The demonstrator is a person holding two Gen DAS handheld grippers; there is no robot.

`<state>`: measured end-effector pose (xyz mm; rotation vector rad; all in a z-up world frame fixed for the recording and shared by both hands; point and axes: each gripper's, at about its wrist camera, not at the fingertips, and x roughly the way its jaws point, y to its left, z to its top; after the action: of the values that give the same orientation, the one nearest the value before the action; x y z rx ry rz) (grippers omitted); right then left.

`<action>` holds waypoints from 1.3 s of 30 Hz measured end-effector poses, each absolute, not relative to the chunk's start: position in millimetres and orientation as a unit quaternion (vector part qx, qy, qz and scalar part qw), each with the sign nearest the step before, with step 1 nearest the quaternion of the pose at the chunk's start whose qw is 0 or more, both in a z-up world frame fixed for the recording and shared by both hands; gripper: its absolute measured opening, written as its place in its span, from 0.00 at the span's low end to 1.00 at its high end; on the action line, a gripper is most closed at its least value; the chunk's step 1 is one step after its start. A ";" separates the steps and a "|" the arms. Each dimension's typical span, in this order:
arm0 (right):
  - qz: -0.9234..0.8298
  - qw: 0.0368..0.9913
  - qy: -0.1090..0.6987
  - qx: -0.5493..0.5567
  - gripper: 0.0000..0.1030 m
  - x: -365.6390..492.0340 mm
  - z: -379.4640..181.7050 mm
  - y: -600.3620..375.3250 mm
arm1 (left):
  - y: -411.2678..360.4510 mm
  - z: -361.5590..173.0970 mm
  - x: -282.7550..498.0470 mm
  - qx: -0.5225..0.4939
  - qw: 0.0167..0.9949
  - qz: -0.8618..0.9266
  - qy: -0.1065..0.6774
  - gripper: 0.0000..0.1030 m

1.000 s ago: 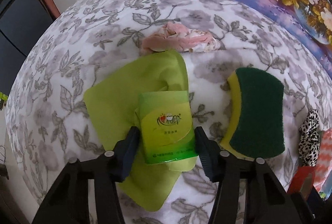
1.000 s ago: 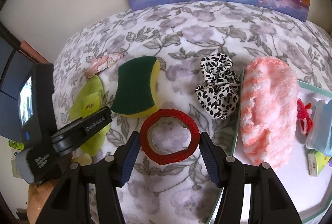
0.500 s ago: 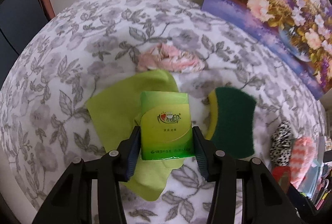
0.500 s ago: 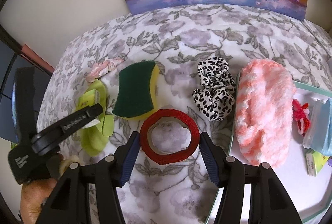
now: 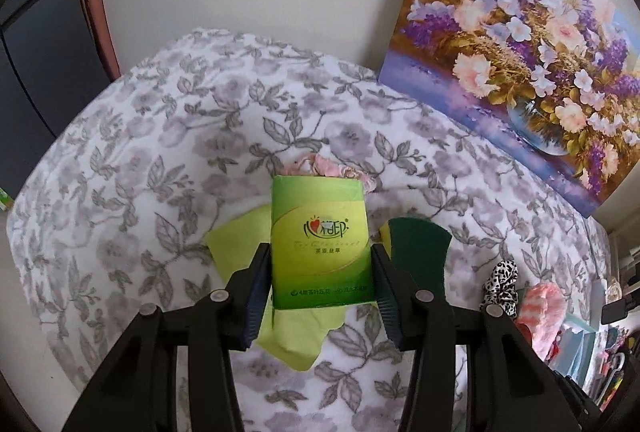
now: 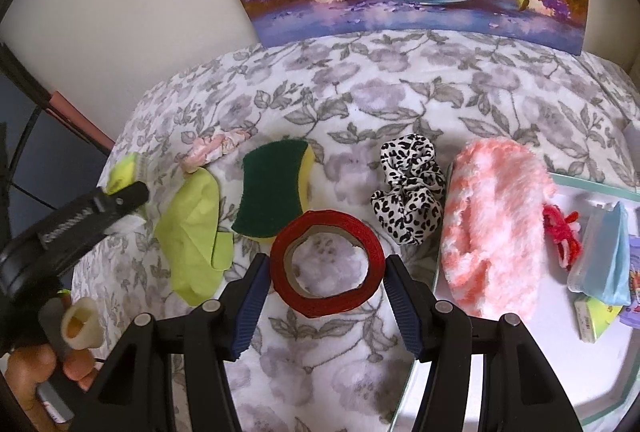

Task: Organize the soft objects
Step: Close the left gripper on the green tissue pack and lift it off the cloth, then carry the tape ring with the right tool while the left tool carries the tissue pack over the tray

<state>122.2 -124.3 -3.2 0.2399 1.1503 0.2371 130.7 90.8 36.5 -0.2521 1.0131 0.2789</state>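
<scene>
Clearly the left gripper has its fingers closed on a green tissue pack, pressing its two long sides and holding it clear above the lime-green cloth that lies on the floral blanket. The right gripper has its fingers either side of a red tape roll; whether they press the roll or merely flank it, I cannot tell, and the roll looks to rest on the blanket.

What could go wrong: the pack is soft and held only near its lower half, so it may buckle or tip forward and slide out if the hand tilts or swings quickly. A tighter squeeze would crush it. On the right, the roll is round and stiff, so contact off its widest line could let it squirt away toward the green sponge or the tray's edge at the blanket's right side.

Counted, in the right wrist view: one tissue pack held, one lime cloth, one sponge, one red tape roll, one leopard-print scrunchie, one pink floral scrunchie toward the blanket's far left, and one fluffy pink-and-white slipper lying over the tray's near rim. The tray also holds red yarn and a pale blue packet, one each; smaller items at its right edge are too cropped to count.
</scene>
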 end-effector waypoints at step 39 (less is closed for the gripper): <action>-0.118 0.831 0.507 0.196 0.59 31.3 23.2 -331.5 | -157.1 29.8 65.7 0.069 0.850 -0.099 0.513 0.49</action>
<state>31.3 -331.5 23.2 0.4167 1.0751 -0.2499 65.7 -157.1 29.8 0.1455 1.0799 -0.2078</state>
